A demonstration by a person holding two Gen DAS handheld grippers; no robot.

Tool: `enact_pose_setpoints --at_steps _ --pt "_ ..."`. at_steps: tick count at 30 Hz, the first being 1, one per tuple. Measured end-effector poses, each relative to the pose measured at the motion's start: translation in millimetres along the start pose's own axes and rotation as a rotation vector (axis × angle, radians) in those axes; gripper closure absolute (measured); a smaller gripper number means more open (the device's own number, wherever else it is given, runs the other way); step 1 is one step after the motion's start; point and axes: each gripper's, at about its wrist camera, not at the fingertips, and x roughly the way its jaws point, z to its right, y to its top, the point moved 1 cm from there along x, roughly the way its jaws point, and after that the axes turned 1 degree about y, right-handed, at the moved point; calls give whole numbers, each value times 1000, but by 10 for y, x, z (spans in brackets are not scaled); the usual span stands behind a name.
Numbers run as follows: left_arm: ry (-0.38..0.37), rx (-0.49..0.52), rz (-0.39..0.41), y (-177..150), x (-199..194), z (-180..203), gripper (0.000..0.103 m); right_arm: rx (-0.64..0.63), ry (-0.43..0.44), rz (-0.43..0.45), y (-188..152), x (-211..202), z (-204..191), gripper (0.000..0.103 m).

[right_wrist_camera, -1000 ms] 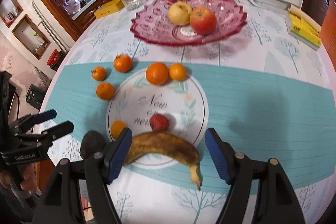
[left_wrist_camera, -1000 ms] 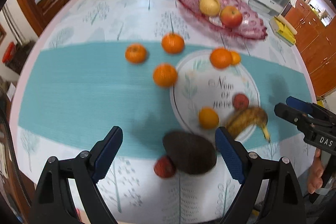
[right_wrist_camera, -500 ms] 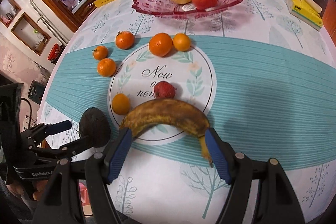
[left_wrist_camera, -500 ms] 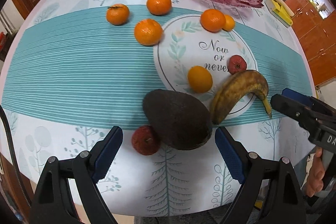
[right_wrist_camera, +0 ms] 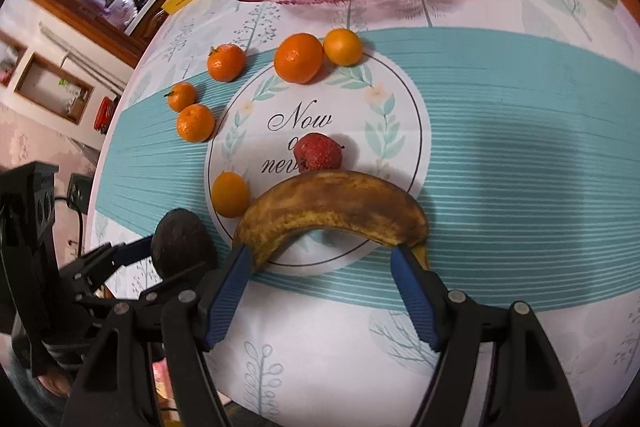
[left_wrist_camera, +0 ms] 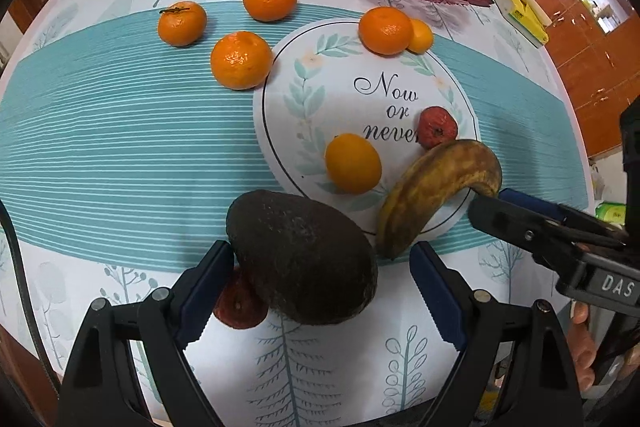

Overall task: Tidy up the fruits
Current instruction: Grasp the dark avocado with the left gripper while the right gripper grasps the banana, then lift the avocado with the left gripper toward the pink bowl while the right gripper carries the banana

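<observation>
Near the table's front edge, both grippers stand open and empty: the left gripper [left_wrist_camera: 320, 287] straddles the avocado [left_wrist_camera: 302, 259], the right gripper [right_wrist_camera: 322, 287] spans the banana [right_wrist_camera: 332, 205] end to end.

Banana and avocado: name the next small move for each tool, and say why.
Probably lower a little more, then close. The left tool stands open around the avocado, the right tool open around the banana; neither seems to grip yet.
</observation>
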Motion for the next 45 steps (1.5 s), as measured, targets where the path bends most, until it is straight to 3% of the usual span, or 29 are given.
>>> enact_pose_setpoints --at_steps 6,16,20,30,32,36,42,45 --pt "0 4 18 25 24 -28 14 106 31 -4 87 88 6 20" --pt "43 66 84 64 -98 -15 14 185 -1 -27 181 143 -20 17" --pt "46 66 70 39 -112 -49 14 238 57 -99 157 250 0 17" --pt "22 24 0 -67 5 -133 16 276 2 -46 254 348 -9 17" --pt "9 21 -10 -75 17 -120 20 260 -29 -31 288 367 -57 21" --pt "1 5 -16 -75 38 -109 24 181 -102 -3 347 414 -204 37" --pt "-33 -58 -43 -62 75 -176 36 117 -28 1 339 382 -286 60" --pt "-36 -71 -44 -63 72 -185 36 97 -17 -1 304 349 -264 66"
